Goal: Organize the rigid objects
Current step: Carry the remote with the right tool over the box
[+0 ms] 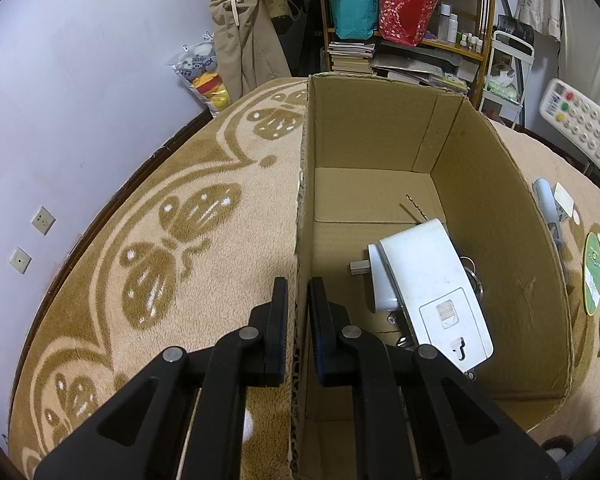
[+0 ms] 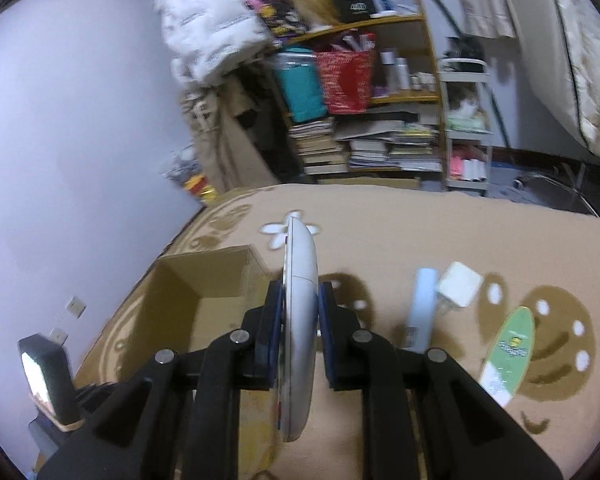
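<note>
surface: patterned blanket (image 1: 204, 184) | on it: cardboard box (image 1: 500, 216), blue tube (image 2: 422, 304), white adapter (image 2: 459, 284), green disc (image 2: 510, 350)

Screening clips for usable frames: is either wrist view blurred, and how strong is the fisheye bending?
Left wrist view: sharp; the brown cardboard box shows crisp edges, though its walls bow outward. Right wrist view: motion-smeared at the cluttered wooden bookshelf, while the white remote control clamped in the right claw stays fairly sharp. Both views darken at the circular rim.
</note>
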`<action>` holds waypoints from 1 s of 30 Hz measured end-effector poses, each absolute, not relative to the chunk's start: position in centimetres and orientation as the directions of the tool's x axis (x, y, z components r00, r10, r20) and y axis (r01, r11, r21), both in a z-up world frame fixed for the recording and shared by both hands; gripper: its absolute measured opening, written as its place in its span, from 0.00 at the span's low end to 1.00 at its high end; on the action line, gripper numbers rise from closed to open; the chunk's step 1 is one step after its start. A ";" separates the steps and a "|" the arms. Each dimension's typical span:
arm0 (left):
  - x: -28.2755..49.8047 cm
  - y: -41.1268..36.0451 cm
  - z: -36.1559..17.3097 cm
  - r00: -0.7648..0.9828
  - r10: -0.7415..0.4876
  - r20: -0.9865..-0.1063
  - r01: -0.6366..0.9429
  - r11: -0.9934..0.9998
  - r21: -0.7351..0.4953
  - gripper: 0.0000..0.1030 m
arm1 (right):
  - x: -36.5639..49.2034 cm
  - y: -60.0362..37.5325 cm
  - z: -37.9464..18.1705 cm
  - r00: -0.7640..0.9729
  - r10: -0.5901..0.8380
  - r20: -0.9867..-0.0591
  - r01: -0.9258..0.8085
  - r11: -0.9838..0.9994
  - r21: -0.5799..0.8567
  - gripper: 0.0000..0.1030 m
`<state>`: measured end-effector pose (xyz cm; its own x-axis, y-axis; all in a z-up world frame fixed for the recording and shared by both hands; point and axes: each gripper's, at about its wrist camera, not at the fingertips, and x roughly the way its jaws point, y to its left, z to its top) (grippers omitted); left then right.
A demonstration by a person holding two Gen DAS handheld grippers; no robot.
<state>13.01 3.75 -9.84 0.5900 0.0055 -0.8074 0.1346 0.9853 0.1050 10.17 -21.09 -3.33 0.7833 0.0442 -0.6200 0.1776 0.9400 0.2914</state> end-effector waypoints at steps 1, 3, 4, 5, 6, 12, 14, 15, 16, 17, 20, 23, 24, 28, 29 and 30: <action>13.0 3.8 -9.8 0.590 0.006 -0.808 0.134 0.985 0.105 0.10 | 10.1 -20.5 -3.2 0.785 0.057 -0.617 0.161 0.943 0.291 0.18; 13.0 3.8 -9.8 0.590 0.006 -0.808 0.134 0.985 0.105 0.10 | 10.1 -19.2 -3.0 0.788 0.086 -0.610 0.126 0.947 0.296 0.18; 13.0 3.8 -9.8 0.590 0.005 -0.808 0.134 0.985 0.105 0.10 | 10.1 -18.6 -2.9 0.787 0.101 -0.608 0.108 0.949 0.297 0.18; 13.0 3.7 -9.8 0.590 0.005 -0.808 0.134 0.985 0.104 0.10 | 10.1 -17.9 -2.9 0.786 0.122 -0.606 0.084 0.950 0.300 0.18; 13.0 3.7 -9.8 0.590 0.005 -0.808 0.134 0.986 0.104 0.10 | 10.1 -17.3 -2.9 0.786 0.137 -0.603 0.066 0.951 0.301 0.18; 13.1 3.9 -9.8 0.589 0.003 -0.808 0.134 0.986 0.102 0.10 | 10.5 -13.9 -3.7 0.766 0.203 -0.610 -0.014 0.954 0.300 0.18; 13.1 3.9 -9.8 0.589 0.001 -0.808 0.134 0.986 0.099 0.10 | 10.6 -13.2 -4.1 0.759 0.214 -0.614 -0.025 0.953 0.301 0.18; 13.1 3.9 -9.8 0.589 0.001 -0.808 0.134 0.986 0.098 0.10 | 10.7 -12.9 -4.3 0.756 0.221 -0.616 -0.032 0.953 0.302 0.18; 13.1 4.0 -9.8 0.588 0.000 -0.809 0.134 0.986 0.097 0.10 | 10.7 -12.6 -4.5 0.752 0.224 -0.620 -0.037 0.953 0.300 0.18; 13.1 4.0 -9.8 0.588 0.000 -0.809 0.134 0.986 0.097 0.10 | 10.8 -12.3 -4.7 0.747 0.226 -0.625 -0.041 0.954 0.296 0.18; 13.1 3.9 -9.8 0.588 -0.001 -0.809 0.134 0.986 0.096 0.10 | 10.8 -11.7 -5.3 0.736 0.224 -0.639 -0.047 0.958 0.282 0.18; 13.1 3.9 -9.8 0.588 -0.001 -0.809 0.133 0.986 0.095 0.10 | 11.0 -11.3 -5.9 0.724 0.222 -0.653 -0.049 0.961 0.273 0.18; 13.1 3.8 -9.8 0.588 -0.002 -0.809 0.133 0.987 0.094 0.10 | 11.1 -11.2 -6.1 0.719 0.220 -0.660 -0.048 0.962 0.268 0.18; 13.1 3.8 -9.8 0.588 -0.002 -0.809 0.133 0.987 0.094 0.10 | 11.5 -10.8 -7.1 0.697 0.222 -0.682 -0.045 0.963 0.267 0.19; 13.1 3.8 -9.8 0.588 -0.002 -0.809 0.133 0.987 0.095 0.10 | 11.7 -10.8 -7.3 0.691 0.222 -0.688 -0.043 0.963 0.267 0.19; 13.1 3.8 -9.8 0.588 -0.002 -0.809 0.133 0.987 0.095 0.10 | 11.8 -10.8 -7.5 0.684 0.223 -0.694 -0.042 0.963 0.268 0.19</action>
